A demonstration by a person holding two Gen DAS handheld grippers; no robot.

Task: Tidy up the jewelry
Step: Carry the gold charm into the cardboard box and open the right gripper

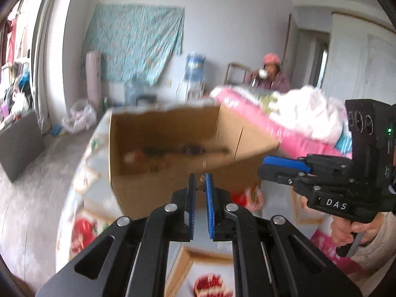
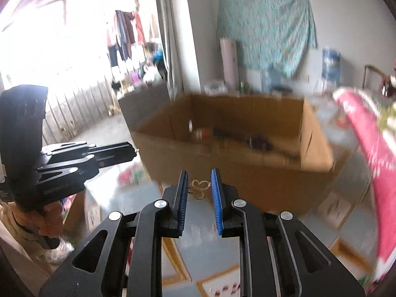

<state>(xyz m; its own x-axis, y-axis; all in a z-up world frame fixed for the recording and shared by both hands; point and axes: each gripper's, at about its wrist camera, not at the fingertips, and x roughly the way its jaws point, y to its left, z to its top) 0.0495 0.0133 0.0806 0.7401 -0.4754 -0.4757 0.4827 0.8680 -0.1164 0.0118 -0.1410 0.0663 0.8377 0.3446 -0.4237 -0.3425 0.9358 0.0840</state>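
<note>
While near shut, both grippers (image 1: 200,185) (image 2: 198,188) w/ jewelry (image 2: 198,189).

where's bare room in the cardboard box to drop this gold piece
Free: the box floor in front of the dark items lying along its back, and the near left corner by the box wall. Crowded: that back strip. Pink bedding borders the right side.
</note>
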